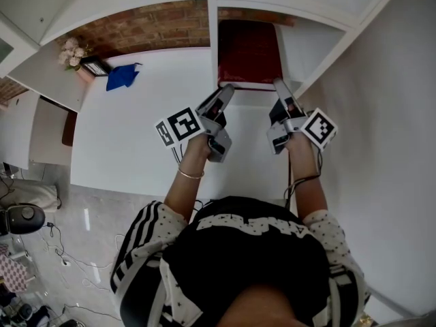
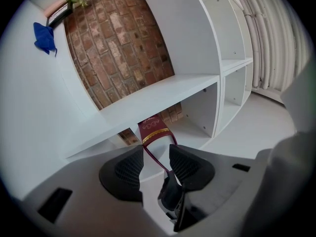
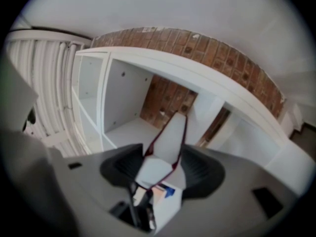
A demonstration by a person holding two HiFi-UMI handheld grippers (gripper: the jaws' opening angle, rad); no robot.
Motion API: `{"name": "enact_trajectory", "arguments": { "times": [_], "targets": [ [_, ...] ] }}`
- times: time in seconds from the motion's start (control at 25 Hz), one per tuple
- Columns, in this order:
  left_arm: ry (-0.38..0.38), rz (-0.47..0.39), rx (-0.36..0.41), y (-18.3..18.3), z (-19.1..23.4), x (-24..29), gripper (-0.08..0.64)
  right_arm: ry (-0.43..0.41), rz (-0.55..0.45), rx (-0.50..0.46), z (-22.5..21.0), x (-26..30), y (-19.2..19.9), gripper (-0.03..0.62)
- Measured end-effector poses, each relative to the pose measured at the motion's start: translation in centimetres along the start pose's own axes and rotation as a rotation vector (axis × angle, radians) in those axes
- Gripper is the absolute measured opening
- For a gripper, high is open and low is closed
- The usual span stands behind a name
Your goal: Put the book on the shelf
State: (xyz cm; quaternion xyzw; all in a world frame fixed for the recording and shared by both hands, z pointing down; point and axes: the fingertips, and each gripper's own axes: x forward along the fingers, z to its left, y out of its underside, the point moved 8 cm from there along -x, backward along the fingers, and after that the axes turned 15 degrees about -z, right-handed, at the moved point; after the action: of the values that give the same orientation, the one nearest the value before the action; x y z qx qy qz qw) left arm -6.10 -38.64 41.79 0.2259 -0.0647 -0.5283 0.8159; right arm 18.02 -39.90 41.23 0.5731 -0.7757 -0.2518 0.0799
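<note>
A dark red book (image 1: 248,50) lies in the shelf compartment (image 1: 294,43) straight ahead, its near edge towards me. My left gripper (image 1: 227,89) is at the book's near left corner and my right gripper (image 1: 278,85) at its near right corner. In the left gripper view the book (image 2: 153,130) runs in between the jaws of the left gripper (image 2: 157,154), and both pads touch its red covers. In the right gripper view the white page edge of the book (image 3: 170,137) fills the gap of the right gripper (image 3: 165,157), which is shut on it.
A white upright divider (image 1: 212,39) bounds the compartment on the left, with a brick wall (image 1: 150,26) behind. On the white top to the left lie a blue cloth (image 1: 122,77), a dark framed object (image 1: 97,67) and flowers (image 1: 71,52). More shelf cells (image 2: 232,93) stand to the side.
</note>
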Motion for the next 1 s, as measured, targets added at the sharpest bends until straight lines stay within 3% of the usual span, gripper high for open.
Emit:
{"name": "enact_trajectory", "arguments": {
  "times": [0.48, 1.0],
  "targets": [
    [-0.050, -0.010, 0.015, -0.7, 1.7, 2.0, 0.110, 0.026, -0.002, -0.013, -1.1, 2.6, -0.2, 0.242],
    [-0.062, -0.012, 0.018, -0.8, 1.7, 2.8, 0.103, 0.029, -0.013, -0.012, -0.6, 2.7, -0.2, 0.244]
  ]
}}
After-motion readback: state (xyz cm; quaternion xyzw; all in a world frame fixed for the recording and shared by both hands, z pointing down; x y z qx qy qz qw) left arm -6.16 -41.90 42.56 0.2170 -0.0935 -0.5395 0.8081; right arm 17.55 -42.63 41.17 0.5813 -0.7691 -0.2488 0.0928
